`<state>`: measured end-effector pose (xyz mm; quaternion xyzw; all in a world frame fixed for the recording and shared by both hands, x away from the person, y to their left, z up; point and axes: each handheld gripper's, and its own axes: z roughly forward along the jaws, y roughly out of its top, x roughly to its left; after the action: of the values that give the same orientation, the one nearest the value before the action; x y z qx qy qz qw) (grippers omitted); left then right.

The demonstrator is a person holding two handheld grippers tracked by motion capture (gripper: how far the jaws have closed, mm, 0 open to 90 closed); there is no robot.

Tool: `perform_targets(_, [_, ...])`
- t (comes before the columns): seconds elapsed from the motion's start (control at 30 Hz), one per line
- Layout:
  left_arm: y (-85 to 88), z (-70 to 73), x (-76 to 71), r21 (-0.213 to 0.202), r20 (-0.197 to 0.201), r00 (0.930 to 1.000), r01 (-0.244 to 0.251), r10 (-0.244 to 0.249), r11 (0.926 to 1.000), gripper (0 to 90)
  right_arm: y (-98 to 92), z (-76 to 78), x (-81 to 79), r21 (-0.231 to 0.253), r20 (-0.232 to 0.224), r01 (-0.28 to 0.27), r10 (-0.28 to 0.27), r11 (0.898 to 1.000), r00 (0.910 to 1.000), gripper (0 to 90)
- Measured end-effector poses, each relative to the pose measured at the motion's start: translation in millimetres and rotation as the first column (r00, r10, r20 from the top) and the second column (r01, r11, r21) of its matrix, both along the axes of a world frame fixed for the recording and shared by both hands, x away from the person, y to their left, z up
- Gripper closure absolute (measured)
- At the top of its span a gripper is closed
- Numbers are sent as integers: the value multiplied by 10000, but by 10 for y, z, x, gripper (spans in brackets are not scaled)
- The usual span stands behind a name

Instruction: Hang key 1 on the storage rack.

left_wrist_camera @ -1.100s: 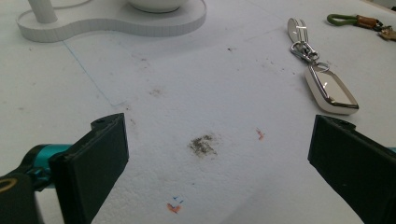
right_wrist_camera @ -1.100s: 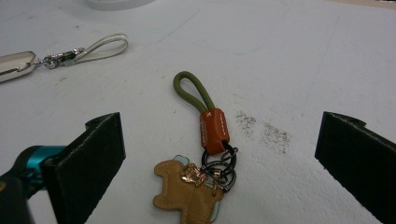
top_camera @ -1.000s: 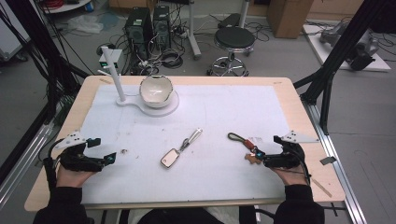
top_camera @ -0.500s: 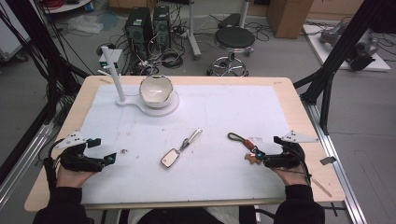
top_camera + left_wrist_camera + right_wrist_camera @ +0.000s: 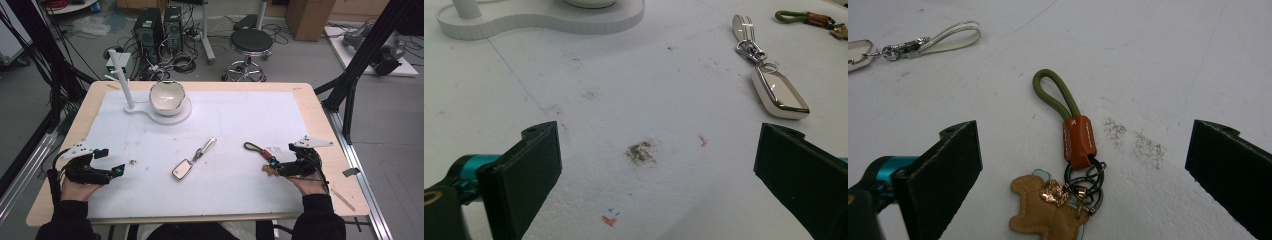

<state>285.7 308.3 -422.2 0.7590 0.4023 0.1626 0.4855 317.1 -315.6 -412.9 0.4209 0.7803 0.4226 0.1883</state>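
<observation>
Right gripper view looks straight down on the green-loop keychain (image 5: 1070,150), which lies on the white mat (image 5: 1148,55) directly between the two black jaws, standing wide apart with nothing in them. Its long axis runs away from the gripper: the tan leather animal charm (image 5: 1045,212) sits nearest, then the cluster of dark rings (image 5: 1085,182), the orange leather tab (image 5: 1079,140), and the green cord loop (image 5: 1053,92) farthest out, leaning a little to the left. That axis lies roughly across the closing line of the jaws, so a short push forward and down would probably put the tab or the rings between the pads.

From the high view, the right gripper (image 5: 280,167) rests at the near right of the table with the keychain just ahead of its tips. The left gripper (image 5: 107,172) sits well apart at the near left, jaws also spread and empty. The white key fob (image 5: 182,168) with its pale strap (image 5: 206,146) lies mid-table between the two, nearer neither by much. The right hand is plainly the closer one for the green-loop keychain.
</observation>
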Motion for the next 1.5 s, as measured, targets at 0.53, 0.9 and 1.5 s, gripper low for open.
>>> perform_targets(0.53, [-5,-2,2,37,-33,10000,26,-26,10000,55,271,86,263,-978,-550,-605,553,9934,9970,8])
perform_targets(0.9, [-13,-8,10,49,-44,10000,59,-59,10000,55,423,-57,418,-1854,-1289,-1083,851,9767,9880,9])
perform_targets(1.5, [-22,-14,13,81,-72,10000,61,-61,9999,56,372,-163,548,-2029,-2394,-1437,932,9686,9664,407])
